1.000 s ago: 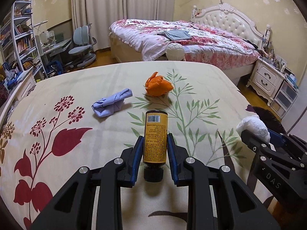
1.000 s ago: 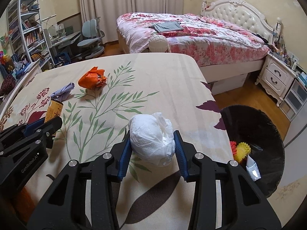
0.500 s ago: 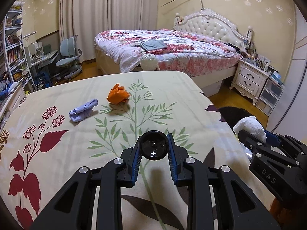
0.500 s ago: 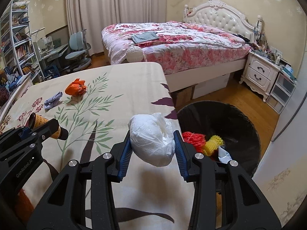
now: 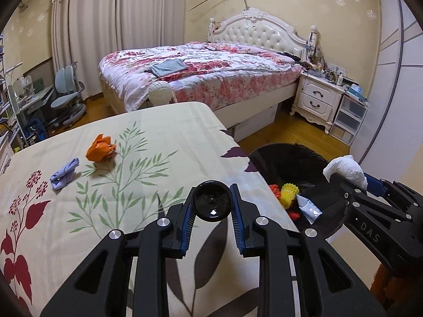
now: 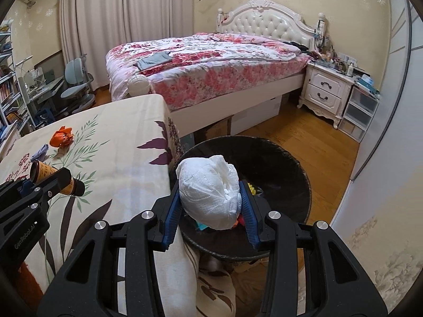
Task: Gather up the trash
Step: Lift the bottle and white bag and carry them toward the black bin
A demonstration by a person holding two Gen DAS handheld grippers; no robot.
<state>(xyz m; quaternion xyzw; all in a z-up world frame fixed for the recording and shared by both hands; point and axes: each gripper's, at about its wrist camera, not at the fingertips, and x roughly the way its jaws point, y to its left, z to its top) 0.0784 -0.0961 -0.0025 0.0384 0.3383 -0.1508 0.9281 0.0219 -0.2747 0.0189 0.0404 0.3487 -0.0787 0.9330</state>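
Both grippers have swung from the tabletop toward the bin [image 6: 277, 158]: right gripper [image 6: 210, 206] clamps the tissue wad [image 6: 208, 190] over it, left gripper [image 5: 211, 206] clamps the bottle [image 5: 211, 204], ready to drop.

A bedroom under warm indoor light — yellow patterned walls.

A bed [image 5: 211, 79] with a white tufted headboard [image 6: 264, 26] and floral quilt stands on the wooden floor [image 6: 304, 137]. Beside it is a white nightstand [image 5: 317, 100] — then clear drawers [image 6: 359, 113]. Pale curtains [image 5: 105, 26] hang at left, near a grey-blue chair [image 5: 67, 92] and bookshelves [image 6: 8, 79].
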